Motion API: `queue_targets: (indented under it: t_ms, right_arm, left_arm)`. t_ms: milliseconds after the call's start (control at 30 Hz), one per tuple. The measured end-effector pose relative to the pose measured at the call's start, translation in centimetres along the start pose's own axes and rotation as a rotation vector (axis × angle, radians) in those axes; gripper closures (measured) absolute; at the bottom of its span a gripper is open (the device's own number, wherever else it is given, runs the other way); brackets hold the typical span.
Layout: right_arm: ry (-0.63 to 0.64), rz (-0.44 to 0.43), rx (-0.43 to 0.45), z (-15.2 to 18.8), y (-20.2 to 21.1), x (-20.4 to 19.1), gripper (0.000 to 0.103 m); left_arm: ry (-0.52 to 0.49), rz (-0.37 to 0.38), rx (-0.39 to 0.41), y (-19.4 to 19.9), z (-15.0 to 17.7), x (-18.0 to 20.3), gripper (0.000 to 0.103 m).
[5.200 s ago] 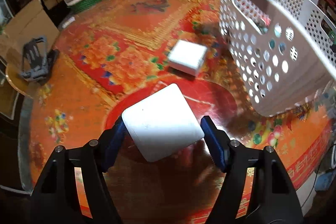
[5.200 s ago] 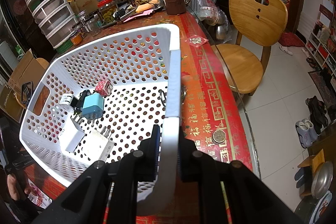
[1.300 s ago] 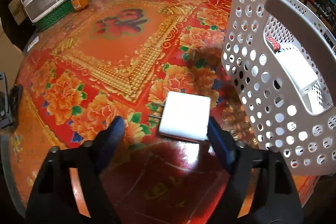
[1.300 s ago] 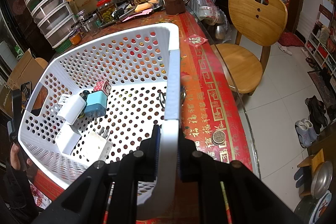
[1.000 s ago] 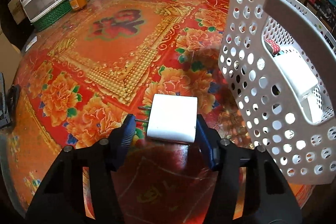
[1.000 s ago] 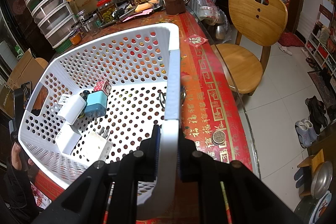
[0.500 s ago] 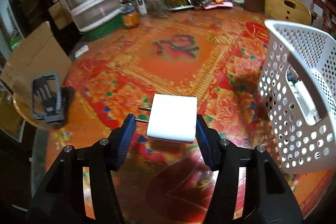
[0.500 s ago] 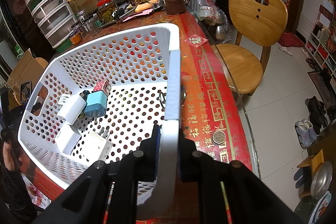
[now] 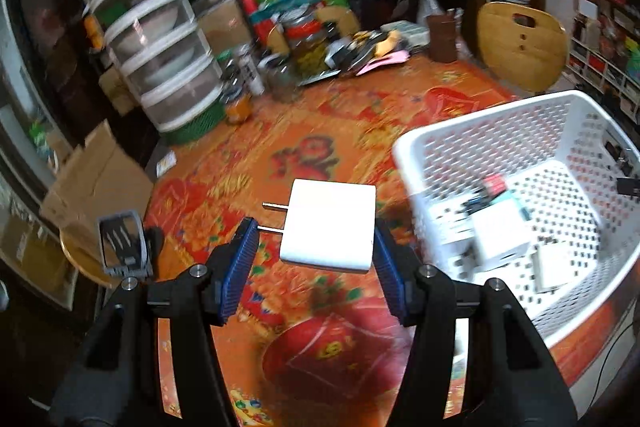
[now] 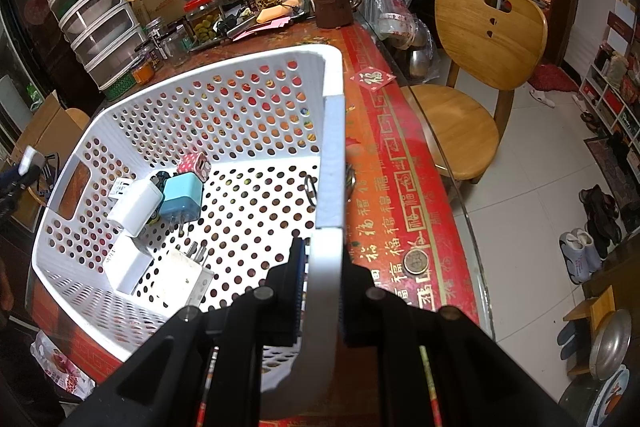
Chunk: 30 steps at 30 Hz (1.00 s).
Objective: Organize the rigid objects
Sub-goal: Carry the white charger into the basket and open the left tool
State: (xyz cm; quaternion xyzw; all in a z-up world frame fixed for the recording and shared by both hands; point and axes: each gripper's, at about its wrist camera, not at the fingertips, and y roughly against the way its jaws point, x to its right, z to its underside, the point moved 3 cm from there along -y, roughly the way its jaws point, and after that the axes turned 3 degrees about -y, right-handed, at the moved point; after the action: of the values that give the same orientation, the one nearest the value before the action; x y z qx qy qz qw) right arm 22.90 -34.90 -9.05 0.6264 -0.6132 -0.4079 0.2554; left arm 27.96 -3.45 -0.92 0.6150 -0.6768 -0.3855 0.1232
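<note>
**Charger aloft, basket pinned**

Holding a white charger (image 9: 330, 225) between my left gripper (image 9: 312, 259)'s ribbed blue pads (image 9: 236, 265), I have the jaws partway closed on its two flat sides. It is a smooth, glossy square block with rounded corners, and two thin metal prongs stick out level past the left pad. It hangs in the air above the tablecloth (image 9: 304, 155), a shiny red and orange sheet printed with flowers and gold borders.

My right gripper (image 10: 320, 291) is clamped nearly closed on the rim of the basket (image 10: 332, 155), one pad inside the wall and one outside. The basket is white moulded plastic, its walls and floor pierced all over with round holes, with a slot handle in the far end.

On its floor lie more chargers: a light blue cube (image 10: 181, 198) with prongs pointing down, a white one (image 10: 134, 207) just beside it, two more white blocks near the front wall, and a small pink patterned one (image 10: 193, 163) behind.

Beyond the basket stands a rounded wooden chair (image 10: 486, 47).
</note>
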Motion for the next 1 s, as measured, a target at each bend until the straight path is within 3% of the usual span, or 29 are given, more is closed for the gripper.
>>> queue_targets:
  t_ms: [233, 567, 733, 1000]
  right_arm:
    - [-0.001, -0.002, 0.001, 0.0, 0.0, 0.0, 0.091]
    - [0.0, -0.007, 0.0, -0.2, 0.1, 0.3, 0.091]
    - [0.0, -0.01, 0.001, -0.2, 0.2, 0.3, 0.091]
    - [0.0, -0.01, 0.001, -0.3, 0.2, 0.3, 0.091]
  left_arm:
    - [-0.14, 0.04, 0.007, 2.0, -3.0, 8.4, 0.049]
    - [-0.284, 0.185, -0.16, -1.7, -2.6, 18.8, 0.049]
    - [-0.304, 0.17, -0.174, -2.5, -1.6, 20.8, 0.049]
    - [-0.275, 0.186, -0.196, -3.7, -1.6, 20.5, 0.048]
